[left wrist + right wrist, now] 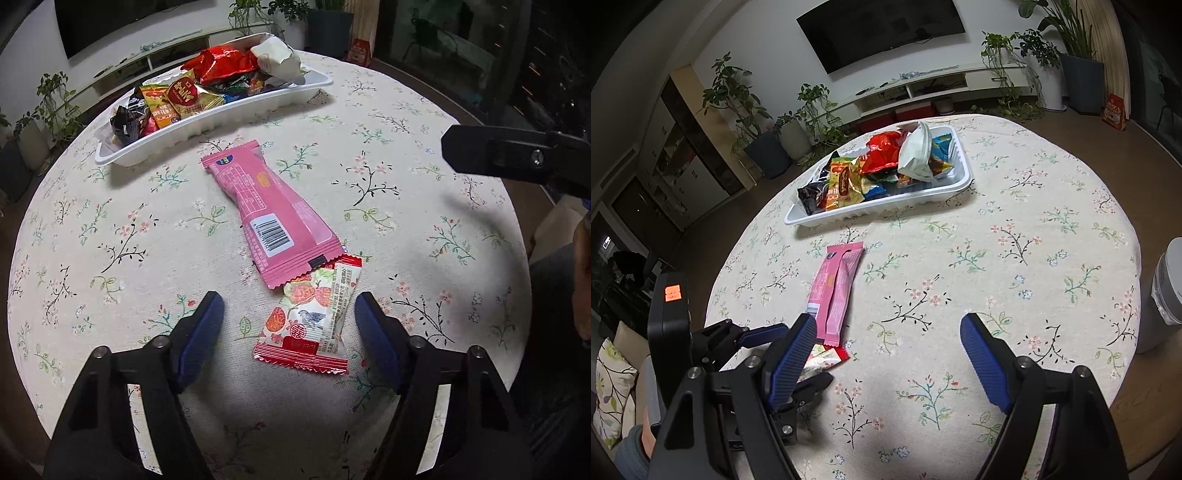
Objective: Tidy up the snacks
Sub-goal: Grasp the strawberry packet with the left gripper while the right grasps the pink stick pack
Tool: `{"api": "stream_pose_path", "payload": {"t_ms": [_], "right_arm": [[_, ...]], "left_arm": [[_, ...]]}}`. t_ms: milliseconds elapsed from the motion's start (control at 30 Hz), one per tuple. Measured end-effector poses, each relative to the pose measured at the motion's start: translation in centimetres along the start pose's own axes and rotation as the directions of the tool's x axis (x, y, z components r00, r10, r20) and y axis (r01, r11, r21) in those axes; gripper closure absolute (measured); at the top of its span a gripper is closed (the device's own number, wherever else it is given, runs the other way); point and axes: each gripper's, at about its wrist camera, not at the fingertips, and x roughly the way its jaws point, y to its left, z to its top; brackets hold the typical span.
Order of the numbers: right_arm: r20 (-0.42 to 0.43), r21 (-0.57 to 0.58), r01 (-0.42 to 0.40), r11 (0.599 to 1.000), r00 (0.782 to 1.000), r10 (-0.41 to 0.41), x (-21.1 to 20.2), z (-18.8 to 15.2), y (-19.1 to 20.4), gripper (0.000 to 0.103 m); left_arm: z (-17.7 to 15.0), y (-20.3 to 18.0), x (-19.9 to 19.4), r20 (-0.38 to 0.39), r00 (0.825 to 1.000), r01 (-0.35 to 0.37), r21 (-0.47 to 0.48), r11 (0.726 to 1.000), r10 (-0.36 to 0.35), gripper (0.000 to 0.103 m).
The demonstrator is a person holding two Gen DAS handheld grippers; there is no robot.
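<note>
A white tray (207, 127) filled with several snack packets stands at the far side of the round table; it also shows in the right wrist view (886, 210). A long pink snack packet (269, 214) lies mid-table, also in the right wrist view (834, 291). A small red-and-white packet (314, 317) lies just past its near end, between the fingers of my open left gripper (290, 314), which hovers low over it. In the right wrist view this packet (823, 360) peeks out beside the left gripper. My right gripper (888, 336) is open and empty over bare cloth.
The round table has a floral cloth (1015, 240). A grey-white cylinder (1167, 291) stands off the table's right edge. Potted plants, a TV shelf and a cabinet stand beyond the table. One finger of the right gripper (517, 155) shows at the right of the left wrist view.
</note>
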Motion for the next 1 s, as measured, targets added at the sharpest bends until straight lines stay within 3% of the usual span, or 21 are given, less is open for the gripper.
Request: {"api": "stream_pose_path", "payload": {"t_ms": [100, 200, 467, 867, 1000], "right_arm": [[-0.009, -0.016, 0.003, 1.0, 1.0, -0.003, 0.2, -0.2, 0.3, 0.02], [-0.016, -0.035, 0.009, 0.999, 1.0, -0.01, 0.5, -0.3, 0.7, 0.02], [-0.059, -0.135, 0.035, 0.99, 0.997, -0.043, 2.1, -0.1, 3.0, 0.02], [-0.168, -0.212, 0.06, 0.975, 0.981, -0.097, 10.1, 2.2, 7.9, 0.021], [-0.211, -0.226, 0.102, 0.969, 0.966, -0.151, 12.2, 2.2, 7.8, 0.03]], "left_arm": [[-0.1, -0.4, -0.2, 0.005, 1.0, 0.002, 0.012, 1.0, -0.002, 0.046], [-0.1, -0.6, -0.5, 0.015, 1.0, -0.014, 0.02, 1.0, 0.013, 0.067], [-0.5, -0.5, -1.0, 0.039, 0.999, 0.002, -0.006, 1.0, -0.002, 0.068], [-3.2, 2.5, -2.7, 0.075, 0.997, 0.022, -0.104, 0.994, -0.014, 0.068], [-3.6, 3.9, -2.7, 0.099, 0.994, 0.069, -0.148, 0.987, -0.055, 0.068]]}}
